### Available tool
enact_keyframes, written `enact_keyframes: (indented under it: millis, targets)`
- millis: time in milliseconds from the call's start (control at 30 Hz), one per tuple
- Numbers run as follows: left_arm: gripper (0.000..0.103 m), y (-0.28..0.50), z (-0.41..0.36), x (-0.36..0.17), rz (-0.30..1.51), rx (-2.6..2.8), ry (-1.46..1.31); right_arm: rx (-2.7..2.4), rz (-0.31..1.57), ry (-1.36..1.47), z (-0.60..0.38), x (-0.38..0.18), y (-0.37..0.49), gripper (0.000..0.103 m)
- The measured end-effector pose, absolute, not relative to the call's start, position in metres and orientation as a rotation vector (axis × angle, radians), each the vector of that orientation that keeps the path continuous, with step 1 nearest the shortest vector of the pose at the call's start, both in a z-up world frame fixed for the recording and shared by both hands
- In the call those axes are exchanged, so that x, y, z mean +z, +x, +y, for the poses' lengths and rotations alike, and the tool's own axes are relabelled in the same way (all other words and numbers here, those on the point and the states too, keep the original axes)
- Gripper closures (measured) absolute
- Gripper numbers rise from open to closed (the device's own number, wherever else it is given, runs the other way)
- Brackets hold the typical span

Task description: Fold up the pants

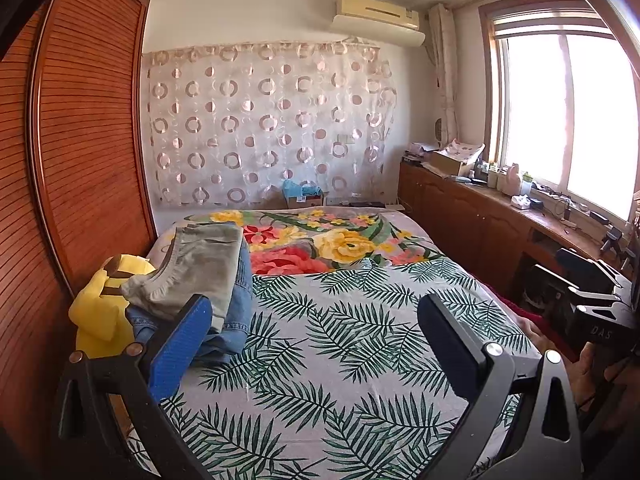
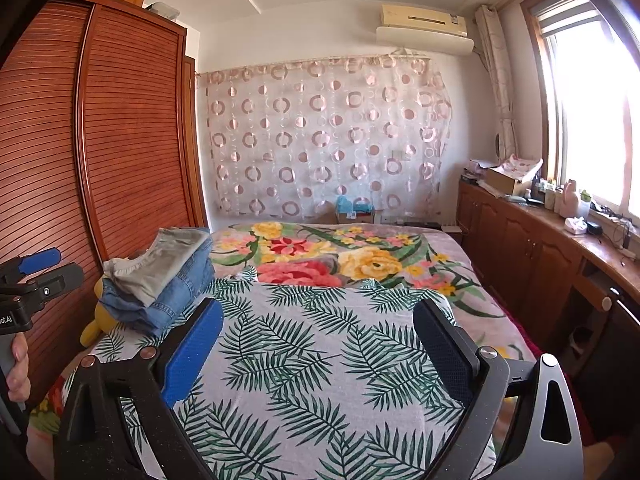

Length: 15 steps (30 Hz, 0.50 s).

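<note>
A stack of folded pants lies at the bed's left edge: grey pants (image 1: 200, 264) on top of blue jeans (image 1: 236, 308). The right wrist view shows the same stack, grey pants (image 2: 160, 264) over jeans (image 2: 176, 296). My left gripper (image 1: 316, 344) is open above the leaf-print sheet (image 1: 340, 360), its blue pad just in front of the stack and not touching it. My right gripper (image 2: 320, 348) is also open over the sheet (image 2: 320, 360), holding nothing. Each gripper shows at the edge of the other's view: the right gripper (image 1: 572, 276) and the left gripper (image 2: 50, 268).
A yellow plush toy (image 1: 104, 308) sits beside the stack, against the slatted wooden wardrobe (image 1: 80, 140). A floral blanket (image 1: 320, 248) covers the far half of the bed. A wooden cabinet (image 2: 532, 248) with clutter on top runs along the right under the window. A hand (image 2: 18, 368) holds the left gripper's handle.
</note>
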<state>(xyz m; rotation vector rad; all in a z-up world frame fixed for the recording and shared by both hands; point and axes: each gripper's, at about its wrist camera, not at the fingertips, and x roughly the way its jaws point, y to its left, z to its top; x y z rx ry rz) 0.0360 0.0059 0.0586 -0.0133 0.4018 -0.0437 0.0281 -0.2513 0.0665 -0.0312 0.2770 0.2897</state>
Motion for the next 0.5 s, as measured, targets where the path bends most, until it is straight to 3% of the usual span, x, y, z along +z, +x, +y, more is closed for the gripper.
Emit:
enact_keyframes:
  millis: [500]
  targets:
    - [0.0,0.0371,0.0078,0.0571,0.405,-0.044,-0.019,0.29,0.276,-0.04,-0.2536,0.0666,0.0297,0.007]
